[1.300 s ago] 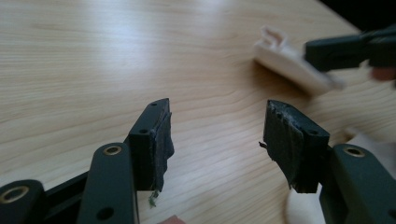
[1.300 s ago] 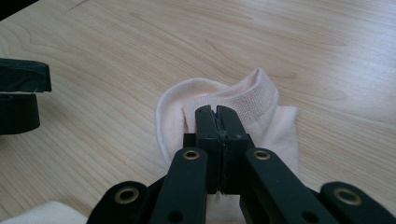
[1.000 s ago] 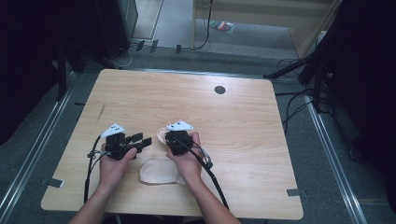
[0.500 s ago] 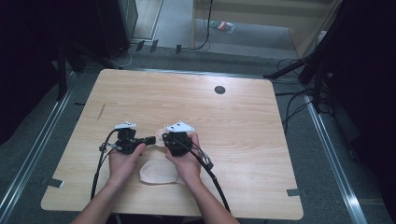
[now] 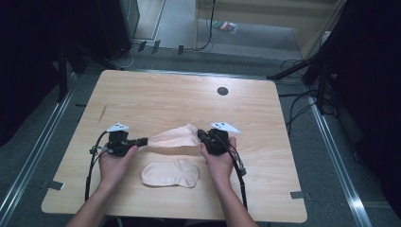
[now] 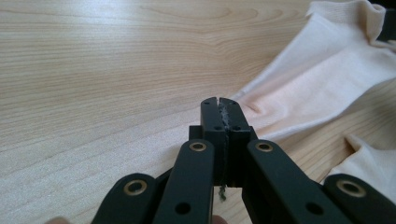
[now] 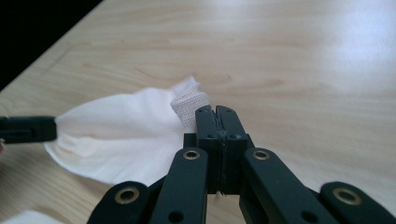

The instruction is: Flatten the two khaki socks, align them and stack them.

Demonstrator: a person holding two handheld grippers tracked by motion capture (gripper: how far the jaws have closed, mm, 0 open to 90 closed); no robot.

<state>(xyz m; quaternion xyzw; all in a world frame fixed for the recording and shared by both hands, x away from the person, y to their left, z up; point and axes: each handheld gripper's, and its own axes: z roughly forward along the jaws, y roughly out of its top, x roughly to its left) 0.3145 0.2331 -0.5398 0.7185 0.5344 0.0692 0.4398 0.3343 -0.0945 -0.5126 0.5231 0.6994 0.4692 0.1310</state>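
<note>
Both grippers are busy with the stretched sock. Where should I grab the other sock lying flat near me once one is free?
Take the flat sock at its narrow right end, coming in from the right gripper's side, low along the table. It lies lengthwise left to right, so an end gives an edge to pinch; the broad middle probably offers no fold.

Two pale peach socks on a wooden table.

One sock [image 5: 176, 137] is stretched out sideways above the tabletop, pinched at each end, its ribbed cuff at the right. The other sock [image 5: 170, 173] lies flat near the front edge, just below the first, toe pointing left.
</note>
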